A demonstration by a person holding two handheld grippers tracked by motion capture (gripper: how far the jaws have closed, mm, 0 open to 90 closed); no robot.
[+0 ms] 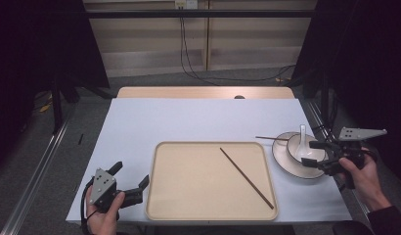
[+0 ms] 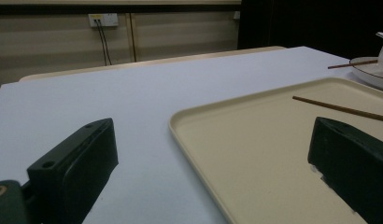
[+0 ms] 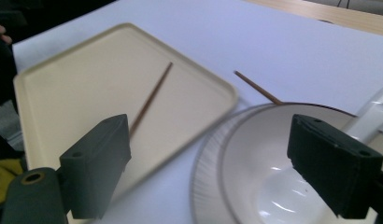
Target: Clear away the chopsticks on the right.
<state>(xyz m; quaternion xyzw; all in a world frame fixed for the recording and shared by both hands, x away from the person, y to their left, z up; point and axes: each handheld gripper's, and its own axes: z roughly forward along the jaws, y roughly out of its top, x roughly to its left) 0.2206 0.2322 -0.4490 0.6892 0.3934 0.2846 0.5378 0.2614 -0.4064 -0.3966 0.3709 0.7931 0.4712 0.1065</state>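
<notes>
A beige tray (image 1: pixel 189 186) lies at the table's front centre, and one brown chopstick (image 1: pixel 246 177) lies slantwise in it. A second chopstick (image 1: pixel 272 138) rests with one end on the rim of a white plate (image 1: pixel 282 159) right of the tray. A white bowl (image 1: pixel 301 147) with a white spoon (image 1: pixel 302 132) stands on that plate. My right gripper (image 1: pixel 313 153) is open at the bowl's right side, its jaws over the plate (image 3: pixel 213 186). My left gripper (image 1: pixel 131 175) is open, low at the tray's left front corner (image 2: pixel 189 135), holding nothing.
The white table (image 1: pixel 189 117) has bare surface behind and left of the tray. A wooden strip (image 1: pixel 203 92) runs along its far edge. Black frame posts (image 1: pixel 56 98) stand at both sides, and cables (image 1: pixel 189 63) hang by the back wall.
</notes>
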